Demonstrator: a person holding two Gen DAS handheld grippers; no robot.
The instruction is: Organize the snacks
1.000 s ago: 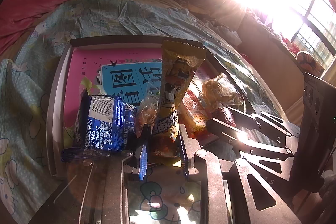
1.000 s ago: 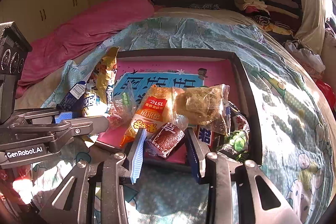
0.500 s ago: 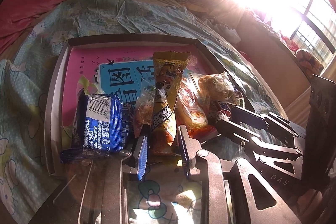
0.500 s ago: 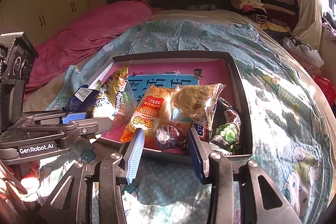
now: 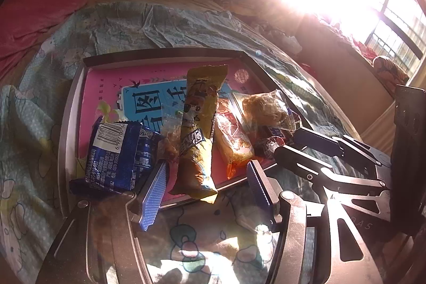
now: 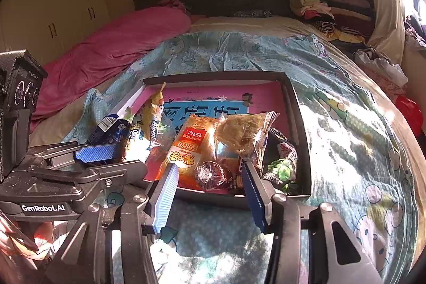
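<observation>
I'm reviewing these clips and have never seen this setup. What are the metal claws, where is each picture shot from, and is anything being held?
There is no robot: a person holds a two-finger claw in each hand, and a fisheye camera on each looks along its fingers. One picture is from the left claw, the other from the right claw. Both look at a dark tray lying on a cartoon-print bedsheet. In it are snacks: a blue packet, a long yellow packet, an orange packet, a clear bag and a small dark wrapped sweet. Both claws are open. The yellow packet lies between the left fingers and the sweet between the right ones; neither is gripped.
</observation>
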